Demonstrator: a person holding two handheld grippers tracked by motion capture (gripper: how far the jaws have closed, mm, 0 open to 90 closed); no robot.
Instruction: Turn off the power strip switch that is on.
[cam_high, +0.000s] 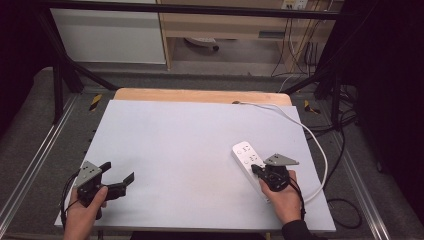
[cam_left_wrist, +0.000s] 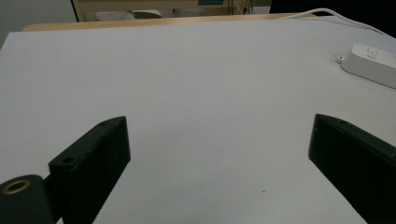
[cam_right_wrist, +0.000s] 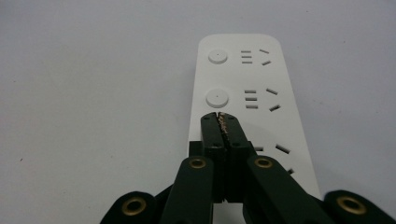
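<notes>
A white power strip (cam_high: 248, 161) lies on the right side of the grey table top (cam_high: 190, 145), its white cable (cam_high: 300, 127) running off toward the far edge. My right gripper (cam_high: 258, 169) is over the strip's near half, jaws shut with nothing between them. In the right gripper view the closed tips (cam_right_wrist: 221, 122) sit just below the second round button (cam_right_wrist: 217, 98) of the power strip (cam_right_wrist: 280, 116). My left gripper (cam_high: 120, 174) rests at the near left, open and empty. Its wide-apart black fingers (cam_left_wrist: 93, 158) frame bare table, with the power strip (cam_left_wrist: 373, 63) far right.
A wooden board edge (cam_high: 200, 95) shows beyond the grey top. Black frame rails (cam_high: 60, 80) stand at the back corners, and black cables (cam_high: 345, 150) lie on the floor to the right. The person's hands (cam_high: 285, 200) come in from the near edge.
</notes>
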